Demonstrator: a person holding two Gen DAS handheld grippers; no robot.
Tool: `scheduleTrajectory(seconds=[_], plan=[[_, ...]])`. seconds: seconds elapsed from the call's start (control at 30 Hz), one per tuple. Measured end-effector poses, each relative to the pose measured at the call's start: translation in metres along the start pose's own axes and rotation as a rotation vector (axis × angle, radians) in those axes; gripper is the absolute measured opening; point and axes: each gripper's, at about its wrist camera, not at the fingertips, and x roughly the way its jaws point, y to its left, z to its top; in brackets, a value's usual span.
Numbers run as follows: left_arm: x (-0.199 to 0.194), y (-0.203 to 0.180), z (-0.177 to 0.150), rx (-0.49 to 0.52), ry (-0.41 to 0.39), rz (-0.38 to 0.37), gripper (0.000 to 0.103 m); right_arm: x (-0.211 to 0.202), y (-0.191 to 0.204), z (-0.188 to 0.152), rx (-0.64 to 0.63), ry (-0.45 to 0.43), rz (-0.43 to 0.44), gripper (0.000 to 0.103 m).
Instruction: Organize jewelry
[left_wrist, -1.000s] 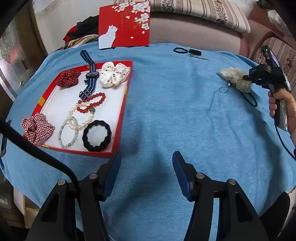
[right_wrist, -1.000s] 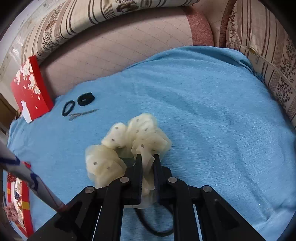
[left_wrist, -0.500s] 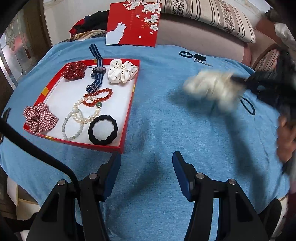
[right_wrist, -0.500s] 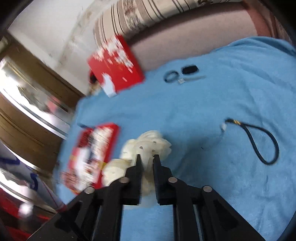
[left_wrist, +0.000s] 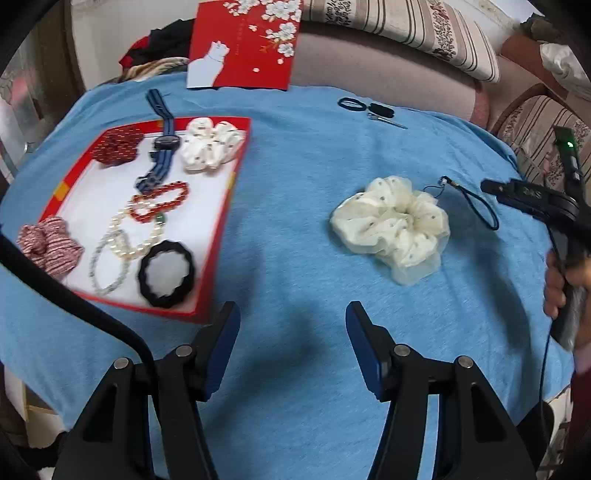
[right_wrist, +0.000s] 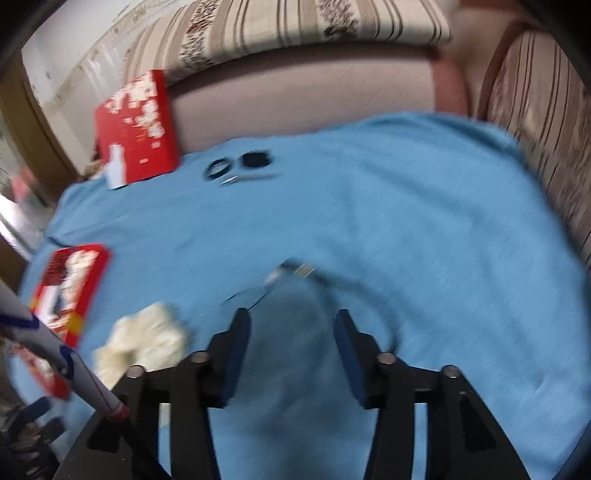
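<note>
Near the middle of the blue cloth (left_wrist: 295, 206), toward its right side, I have the cream scrunchie (left_wrist: 391, 225) lying loose, well apart from the red tray (left_wrist: 221, 236) that sits by the left edge. My right gripper (right_wrist: 290, 341) is opening with nothing between its jaws, and the scrunchie shows off to its left in that blurred view. My left gripper (left_wrist: 291, 332) hovers over the near edge of the cloth with its jaws spread and empty; its jaws are widening slightly too. Inside the tray I count a dark red scrunchie (left_wrist: 117, 144), a striped watch (left_wrist: 164, 147), a white dotted scrunchie (left_wrist: 212, 146), a red bead bracelet (left_wrist: 159, 201), a pearl bracelet (left_wrist: 129, 236), a black hair tie (left_wrist: 166, 273) and a checked scrunchie (left_wrist: 48, 245), so I judge most of the sorting done. Outside it I see the cream scrunchie, a black cord loop (left_wrist: 476, 206) just beyond it, and by the far edge a thin black band (left_wrist: 351, 103), a small dark piece (left_wrist: 380, 109) and a metal clip (left_wrist: 386, 120). To my eye the left gripper is placed to take the scrunchie over to the tray
</note>
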Motion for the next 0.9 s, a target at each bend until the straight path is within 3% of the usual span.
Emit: scheduleTrajectory(seconds=[0.13,0.2,0.3,0.37,0.47,0.57,0.67,0.9], plan=[[0.013,-0.005,0.012,-0.037,0.022,-0.054,0.062,0.028,-0.022,0.025,0.027,0.013,-0.099,0.057],[0.016,-0.007,0.017,-0.066,0.030,-0.084,0.062,0.043,-0.037,0.026,0.099,0.072,-0.056,0.052],[0.016,-0.009,0.021,-0.064,0.022,-0.096,0.062,0.052,-0.048,0.012,0.189,0.144,0.040,0.028],[0.017,-0.009,0.023,-0.062,0.017,-0.090,0.063,0.048,-0.048,-0.006,0.218,0.192,0.093,0.025],[0.023,-0.005,0.027,-0.074,0.021,-0.090,0.063,0.031,-0.042,-0.031,0.204,0.244,0.152,0.025],[0.033,-0.003,0.033,-0.088,0.027,-0.106,0.065,0.012,-0.036,-0.033,0.138,0.199,0.120,0.027],[0.045,-0.011,0.041,-0.079,0.032,-0.123,0.067,0.002,-0.026,-0.026,0.062,0.119,0.058,0.051],[0.077,-0.043,0.064,-0.004,0.035,-0.163,0.070,0.035,-0.004,-0.003,0.008,0.081,0.040,0.053]])
